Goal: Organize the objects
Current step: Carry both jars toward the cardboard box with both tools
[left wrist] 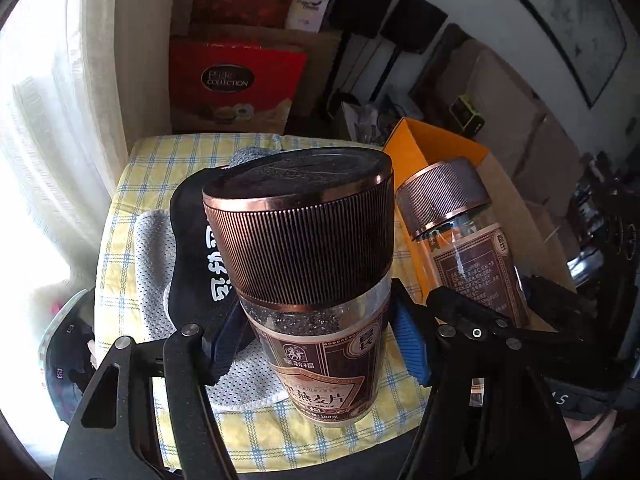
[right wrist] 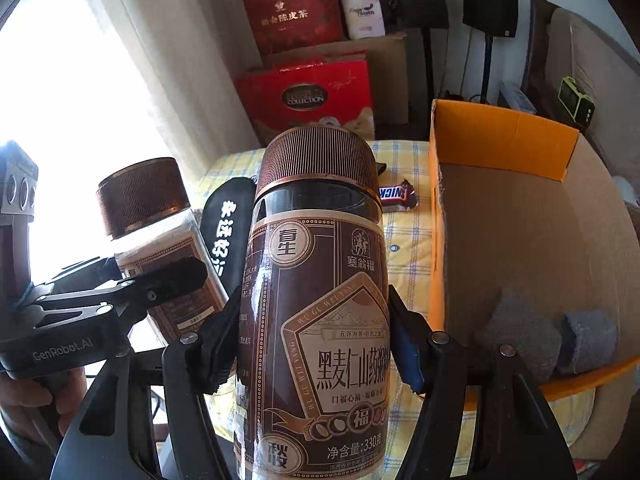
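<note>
My left gripper (left wrist: pixel 316 344) is shut on a clear oat jar (left wrist: pixel 308 264) with a ribbed brown lid, held upright above the checked tablecloth (left wrist: pixel 160 168). My right gripper (right wrist: pixel 316 344) is shut on a second jar (right wrist: pixel 320 300) with a brown label, also upright. Each view shows the other gripper's jar, at the right of the left wrist view (left wrist: pixel 460 236) and at the left of the right wrist view (right wrist: pixel 156 236). An orange cardboard box (right wrist: pixel 500 136) stands open to the right and holds grey rolled cloths (right wrist: pixel 520 336).
A black case with white characters (left wrist: pixel 196 248) and white mesh cloths (left wrist: pixel 152 264) lie on the table. A Snickers bar (right wrist: pixel 396 196) lies beside the box. Red gift boxes (right wrist: pixel 316 92) are stacked behind the table, with a curtain (left wrist: pixel 92 80) to the left.
</note>
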Action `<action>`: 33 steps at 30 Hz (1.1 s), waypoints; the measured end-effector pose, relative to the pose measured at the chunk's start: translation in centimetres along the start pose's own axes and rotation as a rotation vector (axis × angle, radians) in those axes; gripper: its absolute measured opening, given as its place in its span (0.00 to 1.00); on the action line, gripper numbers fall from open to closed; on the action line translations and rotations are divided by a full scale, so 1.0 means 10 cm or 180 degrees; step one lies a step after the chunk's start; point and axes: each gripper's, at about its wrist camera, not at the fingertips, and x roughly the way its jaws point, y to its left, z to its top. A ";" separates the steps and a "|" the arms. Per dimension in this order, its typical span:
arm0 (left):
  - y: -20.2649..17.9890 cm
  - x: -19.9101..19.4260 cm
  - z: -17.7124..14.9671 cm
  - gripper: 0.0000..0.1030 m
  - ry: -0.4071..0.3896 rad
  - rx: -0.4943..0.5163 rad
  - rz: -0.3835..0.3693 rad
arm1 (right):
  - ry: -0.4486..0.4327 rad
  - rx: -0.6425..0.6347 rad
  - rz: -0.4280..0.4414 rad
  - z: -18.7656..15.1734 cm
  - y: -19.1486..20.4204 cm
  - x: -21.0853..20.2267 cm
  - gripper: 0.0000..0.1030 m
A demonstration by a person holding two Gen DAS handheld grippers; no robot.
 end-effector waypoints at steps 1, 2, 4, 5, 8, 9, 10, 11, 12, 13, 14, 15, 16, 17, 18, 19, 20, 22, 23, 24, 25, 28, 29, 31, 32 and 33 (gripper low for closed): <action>-0.05 -0.01 0.02 0.62 -0.0012 0.0030 -0.0005 | -0.0033 0.0005 -0.0004 0.01 -0.02 -0.04 0.64; -0.09 -0.02 0.03 0.62 -0.0017 0.0053 -0.0017 | -0.0067 0.0012 -0.0003 0.02 -0.04 -0.10 0.64; -0.18 -0.04 0.07 0.62 -0.0037 0.0079 -0.0048 | -0.0132 0.0022 -0.0013 0.04 -0.07 -0.23 0.64; -0.22 -0.07 0.08 0.62 -0.0048 0.0091 -0.0061 | -0.0157 0.0023 -0.0023 0.05 -0.08 -0.28 0.64; -0.34 -0.13 0.14 0.62 -0.0075 0.0141 -0.0130 | -0.0244 0.0035 -0.0059 0.13 -0.15 -0.45 0.64; -0.38 -0.15 0.17 0.62 -0.0083 0.0162 -0.0148 | -0.0272 0.0041 -0.0070 0.16 -0.18 -0.49 0.64; -0.43 -0.17 0.20 0.62 -0.0088 0.0190 -0.0167 | -0.0303 0.0052 -0.0080 0.20 -0.22 -0.53 0.64; -0.48 -0.19 0.23 0.62 -0.0093 0.0214 -0.0187 | -0.0330 0.0062 -0.0095 0.22 -0.25 -0.58 0.64; -0.53 -0.20 0.26 0.62 -0.0100 0.0239 -0.0205 | -0.0358 0.0073 -0.0112 0.24 -0.28 -0.62 0.64; -0.59 -0.22 0.29 0.62 -0.0107 0.0266 -0.0219 | -0.0382 0.0086 -0.0131 0.27 -0.32 -0.65 0.64; -0.64 -0.23 0.31 0.62 -0.0113 0.0293 -0.0231 | -0.0402 0.0098 -0.0152 0.28 -0.36 -0.69 0.64; -0.70 -0.23 0.35 0.62 -0.0116 0.0321 -0.0241 | -0.0418 0.0111 -0.0179 0.29 -0.40 -0.73 0.64; -0.77 -0.23 0.38 0.62 -0.0117 0.0352 -0.0253 | -0.0423 0.0122 -0.0207 0.30 -0.45 -0.76 0.64; -0.84 -0.21 0.43 0.62 -0.0115 0.0373 -0.0266 | -0.0426 0.0138 -0.0231 0.32 -0.50 -0.78 0.64; -0.89 -0.20 0.45 0.62 -0.0110 0.0394 -0.0287 | -0.0425 0.0159 -0.0251 0.33 -0.55 -0.79 0.64; -0.96 -0.18 0.49 0.62 -0.0103 0.0409 -0.0315 | -0.0419 0.0185 -0.0268 0.34 -0.62 -0.80 0.64; -1.02 -0.16 0.52 0.62 -0.0092 0.0420 -0.0344 | -0.0414 0.0211 -0.0280 0.34 -0.69 -0.80 0.64; -1.15 -0.12 0.59 0.62 -0.0071 0.0447 -0.0391 | -0.0407 0.0274 -0.0299 0.35 -0.84 -0.81 0.64; -1.21 -0.10 0.61 0.62 -0.0062 0.0463 -0.0407 | -0.0402 0.0305 -0.0318 0.36 -0.91 -0.81 0.64; -1.27 -0.07 0.65 0.62 -0.0046 0.0476 -0.0429 | -0.0401 0.0328 -0.0349 0.36 -0.98 -0.81 0.64; -1.33 -0.03 0.69 0.62 -0.0022 0.0486 -0.0454 | -0.0405 0.0342 -0.0383 0.34 -1.03 -0.83 0.64; -1.52 0.12 0.79 0.62 0.0064 0.0543 -0.0479 | -0.0391 0.0414 -0.0441 0.33 -1.20 -0.82 0.64; -1.59 0.18 0.82 0.62 0.0091 0.0567 -0.0470 | -0.0385 0.0439 -0.0460 0.33 -1.26 -0.81 0.64; -1.71 0.30 0.87 0.62 0.0145 0.0624 -0.0448 | -0.0377 0.0480 -0.0502 0.34 -1.36 -0.78 0.64; -1.77 0.36 0.88 0.62 0.0169 0.0649 -0.0429 | -0.0378 0.0503 -0.0515 0.35 -1.41 -0.77 0.64; -1.82 0.43 0.89 0.62 0.0198 0.0675 -0.0404 | -0.0377 0.0528 -0.0523 0.36 -1.46 -0.75 0.64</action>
